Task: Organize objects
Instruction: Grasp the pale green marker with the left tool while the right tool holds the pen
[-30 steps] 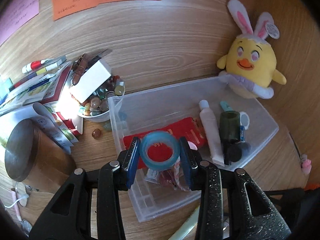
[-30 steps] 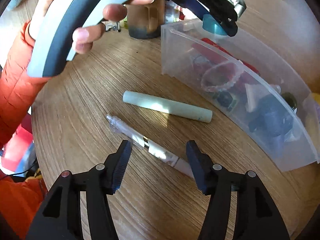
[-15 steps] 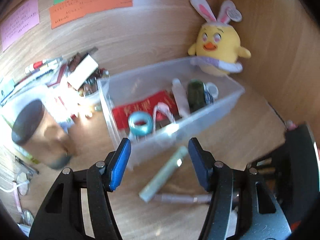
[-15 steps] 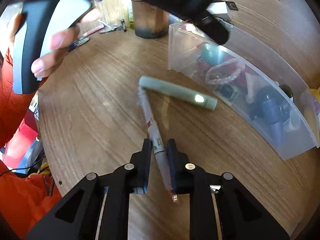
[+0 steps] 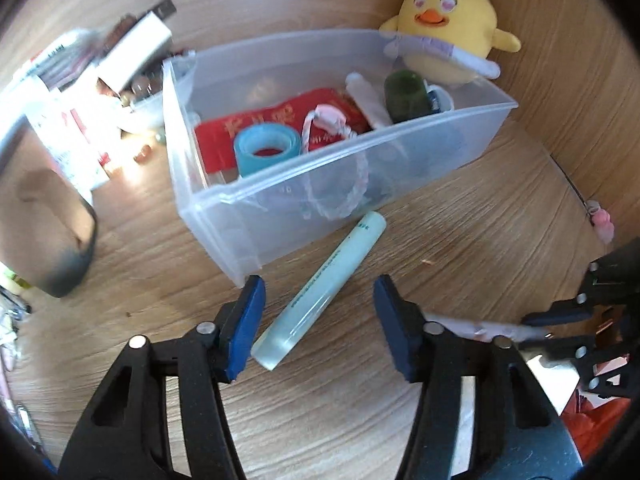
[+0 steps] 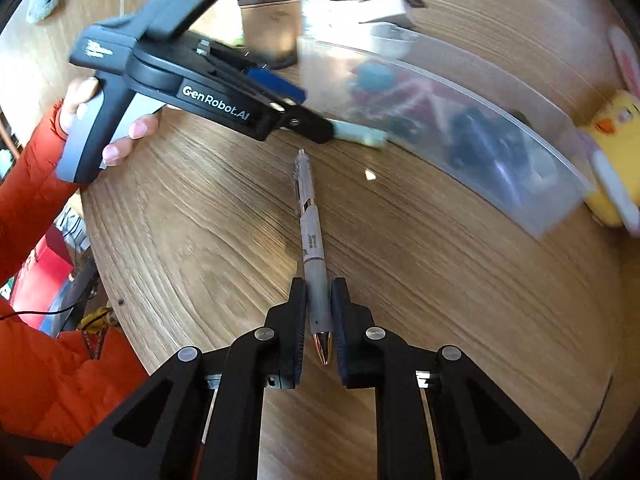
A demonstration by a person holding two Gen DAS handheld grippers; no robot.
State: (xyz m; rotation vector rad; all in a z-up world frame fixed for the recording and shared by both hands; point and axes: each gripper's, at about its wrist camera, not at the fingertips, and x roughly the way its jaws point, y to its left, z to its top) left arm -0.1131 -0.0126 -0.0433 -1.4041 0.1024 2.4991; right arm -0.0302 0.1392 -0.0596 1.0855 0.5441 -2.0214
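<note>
A pale green tube (image 5: 352, 244) lies on the wooden table just in front of the clear plastic bin (image 5: 280, 200). My left gripper (image 5: 318, 292) straddles the tube's near end. Its jaws are closing and the blue pads stand apart from the tube. A blue tape roll (image 5: 266, 152) rests inside the bin on a red packet. My right gripper (image 6: 319, 292) is shut on the grip end of a grey pen (image 6: 308, 216), whose tip points toward the bin (image 6: 480, 152). The right wrist view also shows the left gripper (image 6: 308, 108) over the tube (image 6: 360, 134).
A yellow plush chick (image 5: 448, 20) leans on the bin's far corner. A dark-based cup (image 5: 48, 232), a bowl of small stones and papers crowd the left. A person's hand (image 6: 120, 144) in an orange sleeve holds the left gripper. The table edge runs along the left in the right wrist view.
The left gripper let go of the blue tape roll into the bin, then dropped down over the green tube. The right gripper shut on the pen, which has swung round in line with it.
</note>
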